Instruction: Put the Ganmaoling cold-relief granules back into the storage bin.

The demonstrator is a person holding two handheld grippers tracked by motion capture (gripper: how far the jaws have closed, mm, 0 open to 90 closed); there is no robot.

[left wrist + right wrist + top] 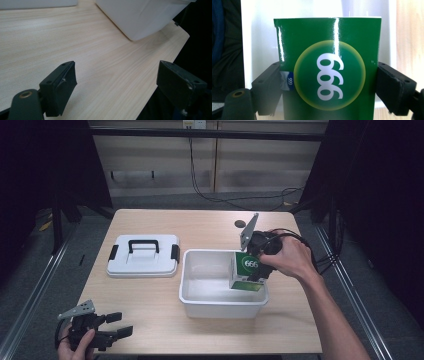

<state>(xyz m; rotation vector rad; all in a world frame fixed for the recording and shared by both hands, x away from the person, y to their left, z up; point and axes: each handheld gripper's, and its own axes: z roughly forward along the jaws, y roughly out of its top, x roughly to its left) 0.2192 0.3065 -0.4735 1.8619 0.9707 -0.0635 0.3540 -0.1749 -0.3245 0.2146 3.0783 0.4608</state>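
Left gripper [120,324] sits at about seven o'clock on the counter [150,295], near the front edge, held in a hand [75,349] that comes in from the bottom; its jaws stand wide apart with nothing between them, and in the left gripper view they frame bare wood, with a corner of the white bin [140,17] lying off at one o'clock; a grey three-cornered plate rides on top of it. At ten o'clock on the counter a white lid [143,256] with a black handle and black side clips lies flat, just beside the bin's left wall but apart from it; the open white bin [220,307] stands at the centre, slightly toward four o'clock. Right gripper [256,272], held in the right hand [287,257], reaches down over the bin's right rim at three o'clock; its jaws are clamped on the two sides of a green box [246,270] marked with white digits in a round badge; the green box [329,70] stands upright inside the bin against its right wall, and the right gripper view shows both pads [268,87] pressed to the box's edges.
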